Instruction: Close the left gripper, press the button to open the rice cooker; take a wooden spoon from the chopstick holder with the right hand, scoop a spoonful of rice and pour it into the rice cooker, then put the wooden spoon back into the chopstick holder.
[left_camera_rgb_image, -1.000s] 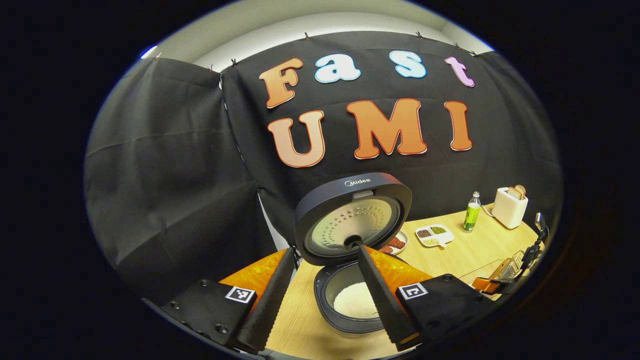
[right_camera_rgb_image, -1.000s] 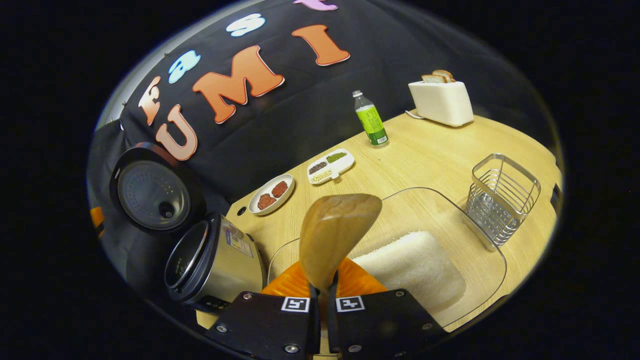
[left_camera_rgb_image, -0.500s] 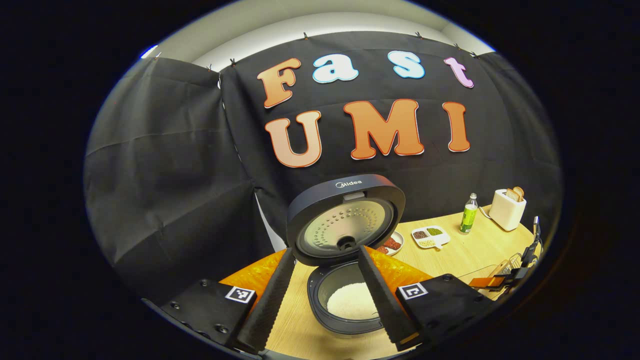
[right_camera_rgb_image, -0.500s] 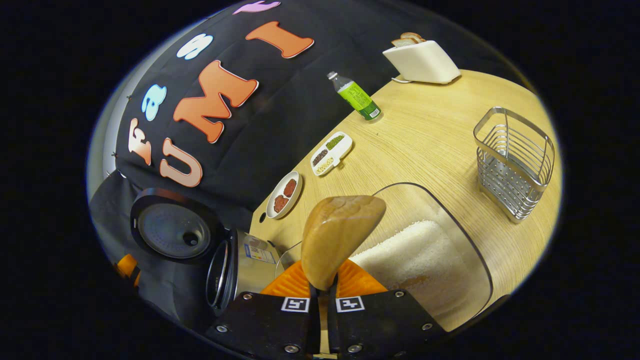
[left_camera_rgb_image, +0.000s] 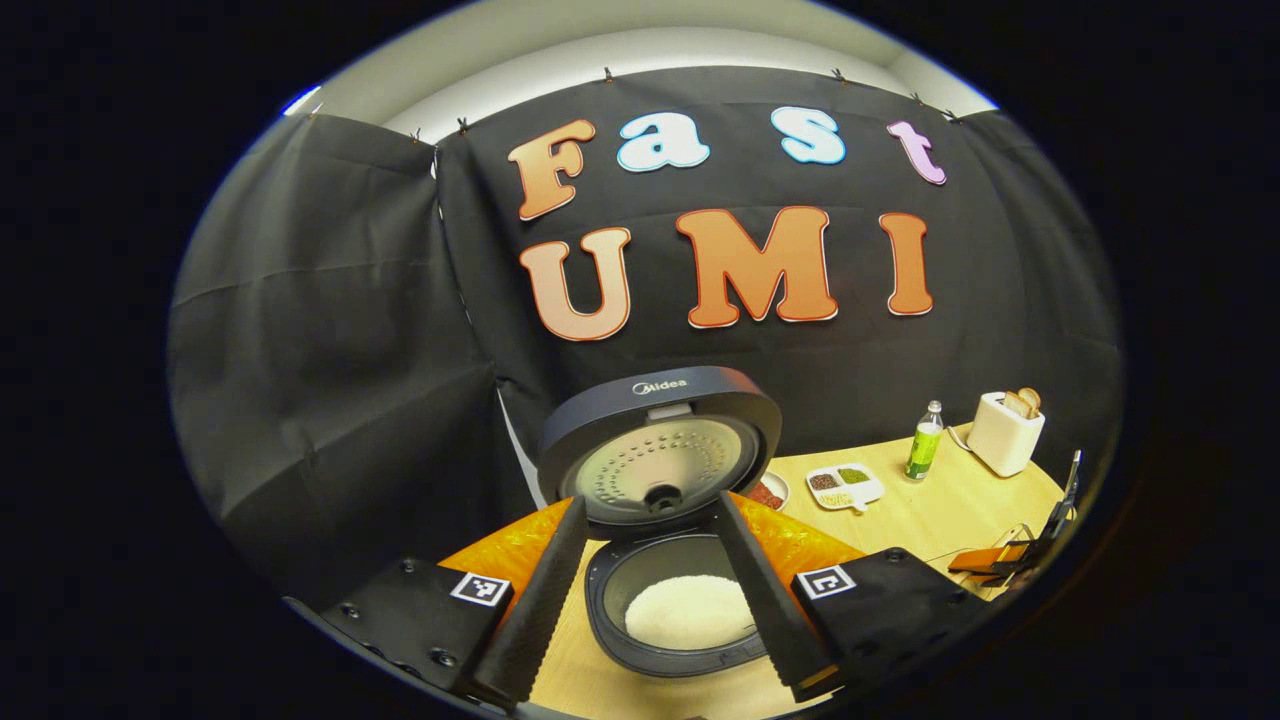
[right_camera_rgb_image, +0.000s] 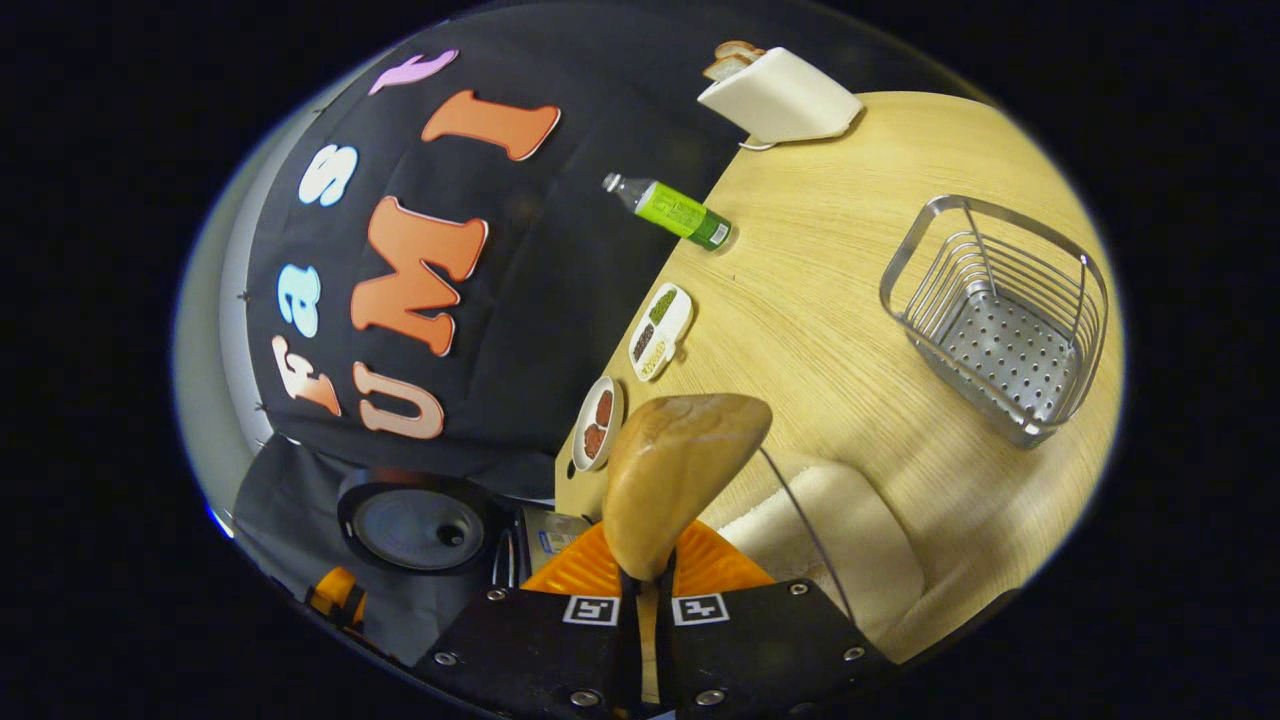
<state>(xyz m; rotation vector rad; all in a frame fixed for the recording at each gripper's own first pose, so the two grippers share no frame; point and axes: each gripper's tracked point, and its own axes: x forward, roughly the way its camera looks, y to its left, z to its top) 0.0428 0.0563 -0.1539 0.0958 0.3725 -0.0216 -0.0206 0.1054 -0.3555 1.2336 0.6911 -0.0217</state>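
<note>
Since a second ago your right gripper view has rolled, so the table now tilts steeply. In the left gripper view, your left gripper stands wide apart at 6 o'clock, framing the open rice cooker with rice inside. In the right gripper view, your right gripper clamps the wooden spoon; the chopstick holder sits at 3 o'clock.
</note>
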